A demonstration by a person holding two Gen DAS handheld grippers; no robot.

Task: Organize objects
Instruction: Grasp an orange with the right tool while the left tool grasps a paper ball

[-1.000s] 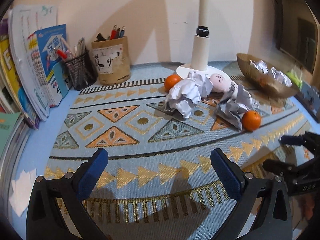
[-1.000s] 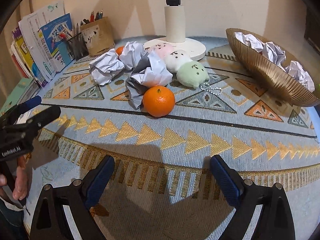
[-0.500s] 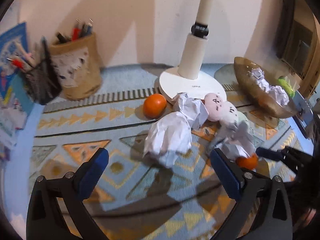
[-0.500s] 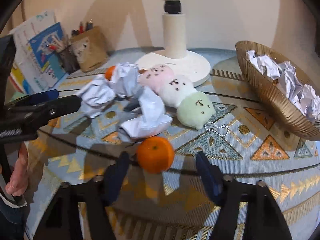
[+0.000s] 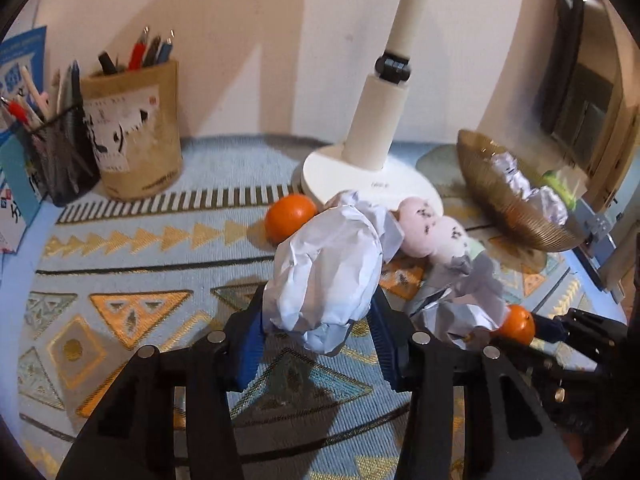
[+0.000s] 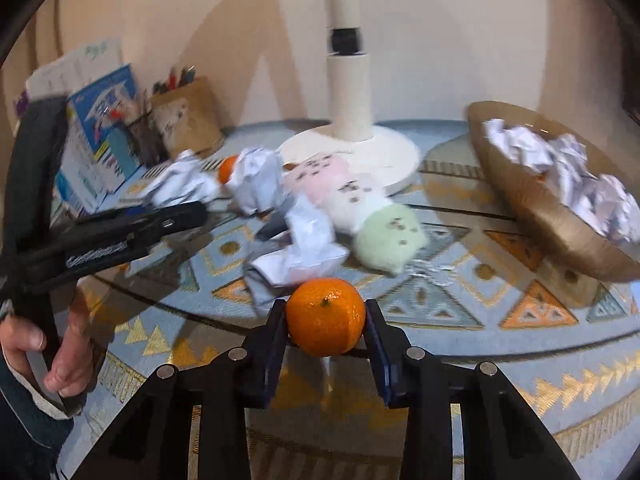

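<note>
My left gripper point(image 5: 318, 320) is shut on a crumpled white paper ball point(image 5: 328, 268), its blue pads pressing both sides. My right gripper point(image 6: 325, 320) is shut on an orange tangerine point(image 6: 325, 316) just above the patterned mat point(image 6: 460, 344). A second tangerine point(image 5: 290, 218) lies behind the paper ball, near the lamp base point(image 5: 372, 188). More crumpled paper point(image 6: 298, 248) and a pink, white and green plush toy point(image 6: 360, 212) lie in the middle of the mat. The gold bowl point(image 6: 532, 208) at the right holds several paper balls.
A brown pen holder point(image 5: 134, 136) and a black mesh pen cup point(image 5: 56, 160) stand at the back left, with booklets point(image 6: 100, 132) beside them. The white lamp post point(image 6: 348, 80) rises at the back centre. A person's hand point(image 6: 52, 356) holds the left gripper's handle.
Both grippers moved forward and closed: the left one onto the paper ball, the right one onto the tangerine. A second ago both stood open and further back.
</note>
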